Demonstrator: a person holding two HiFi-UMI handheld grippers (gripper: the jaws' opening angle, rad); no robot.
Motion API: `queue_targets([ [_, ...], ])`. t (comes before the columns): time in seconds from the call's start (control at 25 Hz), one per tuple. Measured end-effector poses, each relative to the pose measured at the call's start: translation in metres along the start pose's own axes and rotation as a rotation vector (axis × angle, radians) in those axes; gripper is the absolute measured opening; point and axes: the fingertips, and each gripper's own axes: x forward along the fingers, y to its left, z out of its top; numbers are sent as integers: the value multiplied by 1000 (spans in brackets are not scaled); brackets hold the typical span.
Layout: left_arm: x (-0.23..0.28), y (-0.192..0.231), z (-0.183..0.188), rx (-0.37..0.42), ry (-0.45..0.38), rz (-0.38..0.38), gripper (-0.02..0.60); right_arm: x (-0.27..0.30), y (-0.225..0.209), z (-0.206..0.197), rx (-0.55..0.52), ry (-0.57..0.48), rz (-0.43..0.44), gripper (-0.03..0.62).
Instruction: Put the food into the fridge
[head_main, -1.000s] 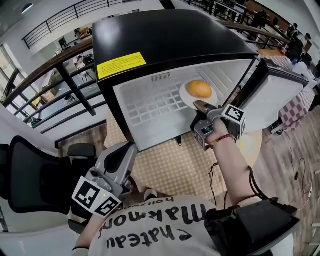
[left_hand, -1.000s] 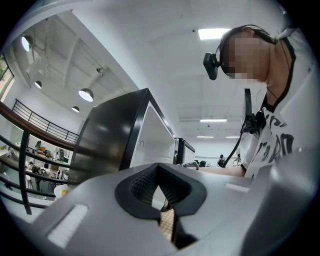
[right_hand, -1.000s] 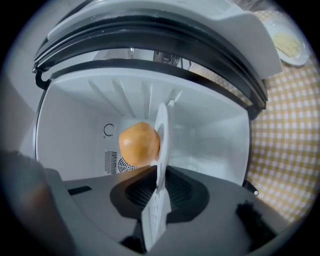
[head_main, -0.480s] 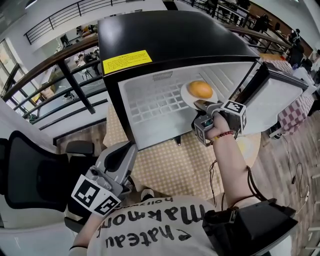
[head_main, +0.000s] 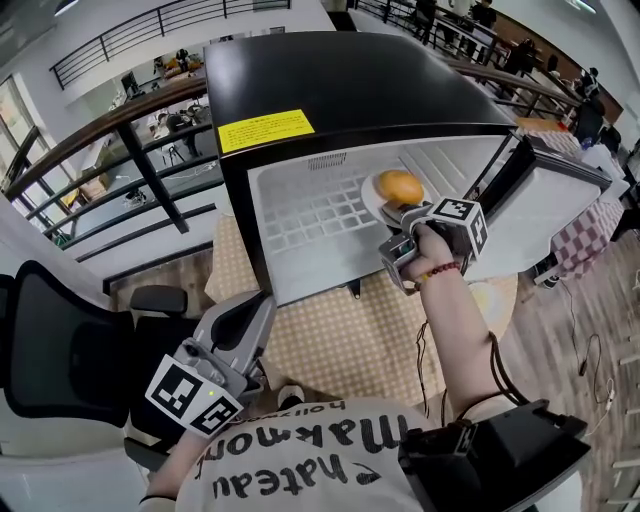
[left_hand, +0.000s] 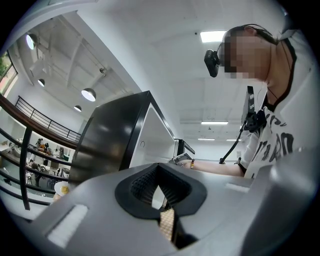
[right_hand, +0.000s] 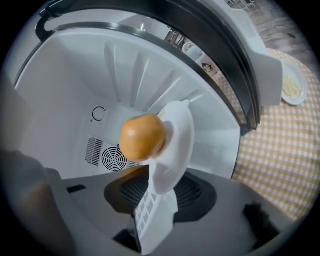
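— What is at the left?
— The left gripper (head_main: 250, 312), low and near. Its jaws are pressed together with nothing in them, and it is apart from the fridge (head_main: 350, 80).
— And the food (head_main: 400, 186)?
— One round, smooth, golden-orange piece. I cannot tell whether it is a bun or a fruit. It sits on a white plate (right_hand: 176, 150).
— Where is the plate?
— Inside the black fridge, on the white grid shelf (head_main: 310, 210), toward its right side. The fridge stands on a checked tablecloth (head_main: 340, 340).
— The right gripper (head_main: 397, 215)?
— At the plate's near rim. Its jaws are opening, with the rim between them and the pads not pressing on it. The food lies just beyond the tips.
— Further right?
— The fridge door (head_main: 560, 200), swung open.
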Motion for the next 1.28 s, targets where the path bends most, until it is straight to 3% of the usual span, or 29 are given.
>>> queue_targets([
  [0.48, -5, -2, 2, -1, -8, 18, 5, 5, -1, -1, -28, 4, 13, 143],
  [1.28, 18, -49, 3, 39, -26, 30, 5, -35, -20, 11, -21, 54, 93, 154],
])
